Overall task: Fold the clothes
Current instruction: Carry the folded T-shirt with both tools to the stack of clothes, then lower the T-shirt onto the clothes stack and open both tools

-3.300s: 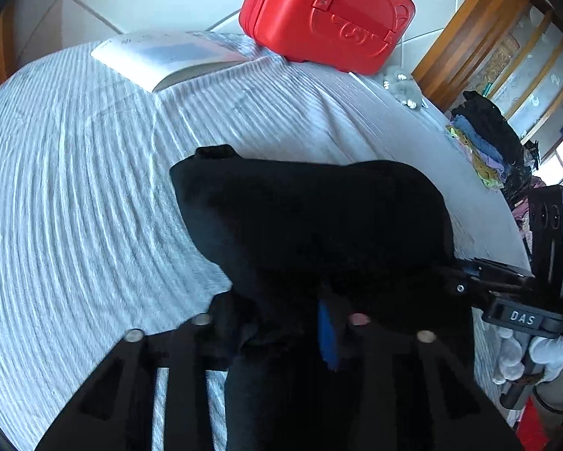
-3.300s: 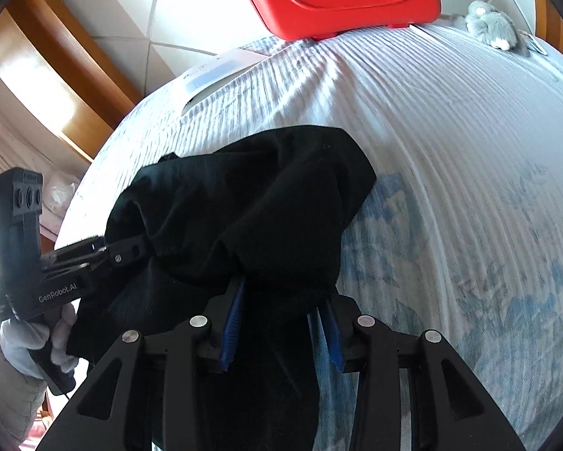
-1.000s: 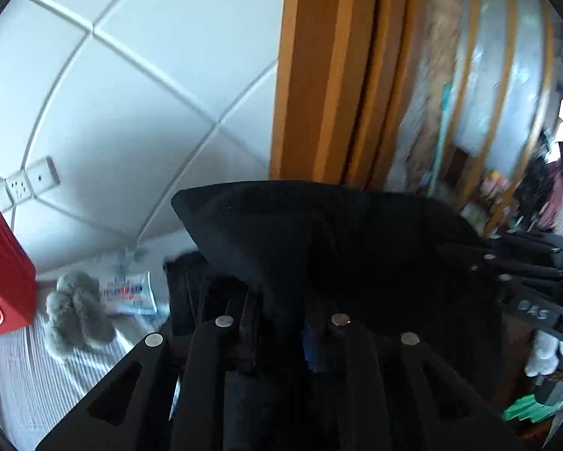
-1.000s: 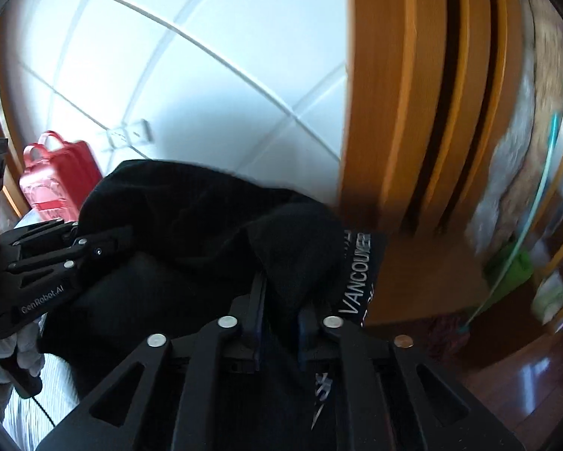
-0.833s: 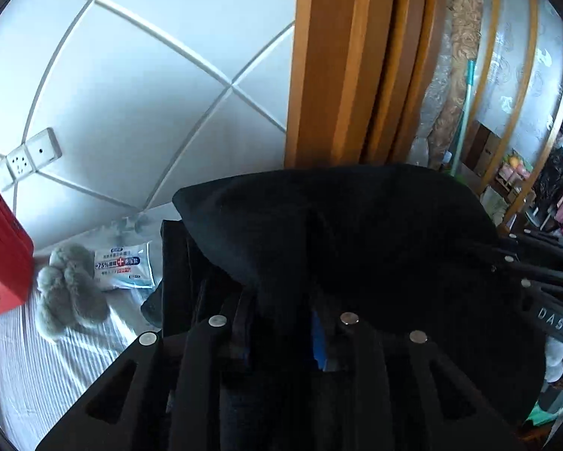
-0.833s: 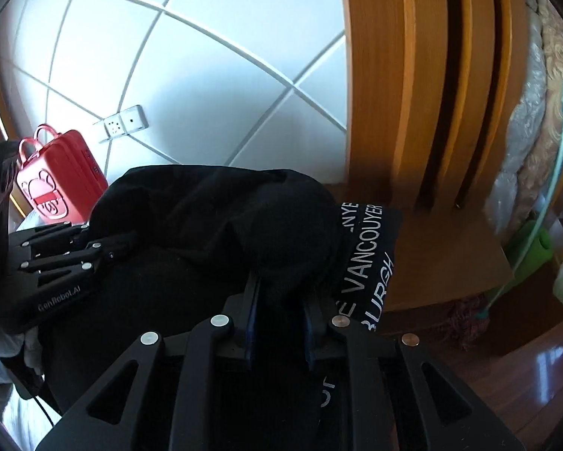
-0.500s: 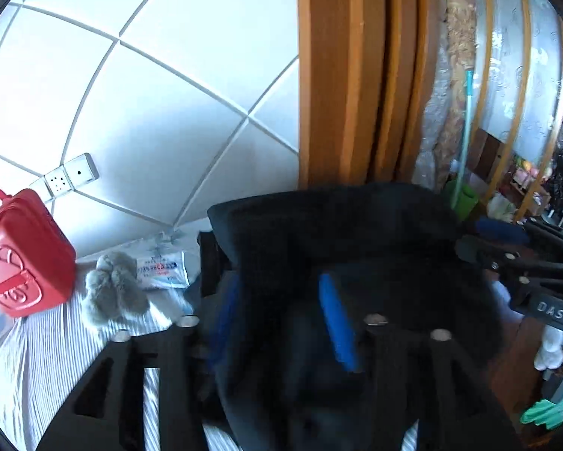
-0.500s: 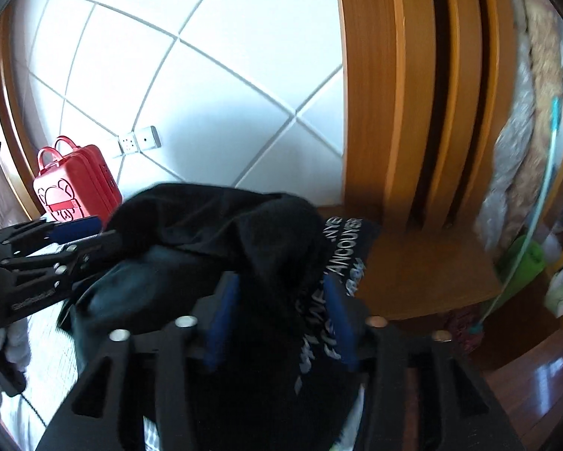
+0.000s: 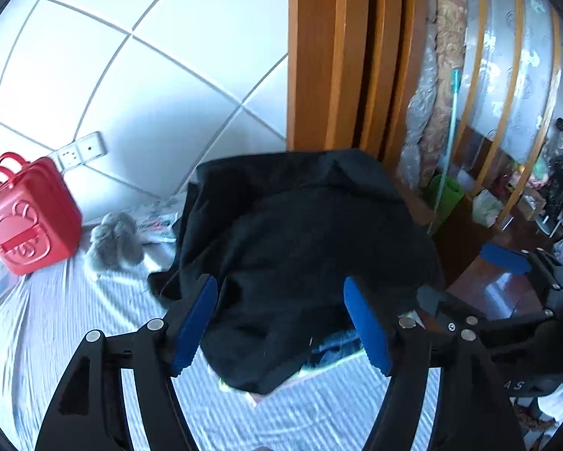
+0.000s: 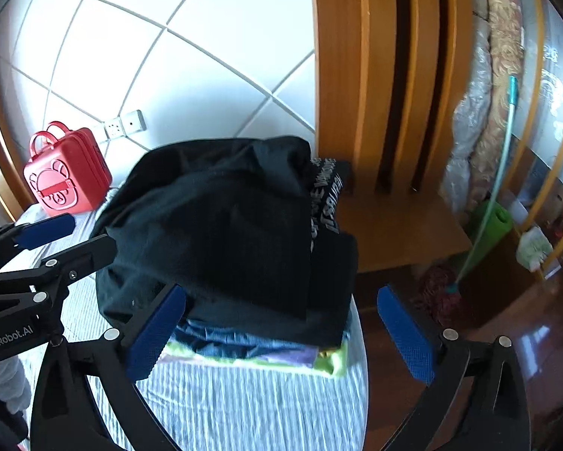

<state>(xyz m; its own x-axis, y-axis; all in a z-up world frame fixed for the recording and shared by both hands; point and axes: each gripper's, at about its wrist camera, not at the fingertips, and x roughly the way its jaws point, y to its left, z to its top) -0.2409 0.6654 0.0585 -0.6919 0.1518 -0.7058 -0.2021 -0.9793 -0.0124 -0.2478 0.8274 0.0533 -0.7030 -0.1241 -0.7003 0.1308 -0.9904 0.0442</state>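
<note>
A folded black garment [image 9: 304,248] lies on top of a pile of folded clothes [image 10: 255,353] at the corner of the striped bed [image 9: 74,338]. In the right wrist view the black garment [image 10: 221,233] covers a black piece with white lettering, a blue one and a green one. My left gripper [image 9: 281,323] is open, its blue pads either side of the garment's near edge. My right gripper [image 10: 277,330] is open and empty just in front of the pile. Each gripper shows in the other's view, the left one [image 10: 44,248] and the right one [image 9: 506,274].
A red case [image 9: 26,221] and a grey plush toy [image 9: 112,240] sit on the bed by the tiled wall. A wooden frame [image 10: 375,75], rolled rugs [image 10: 488,94] and a mop [image 10: 480,203] stand past the bed's corner. Wooden floor lies to the right.
Both grippers carried the black garment from the middle of the bed to the pile at the corner. Both have opened and let it go onto the pile, then drawn back slightly.
</note>
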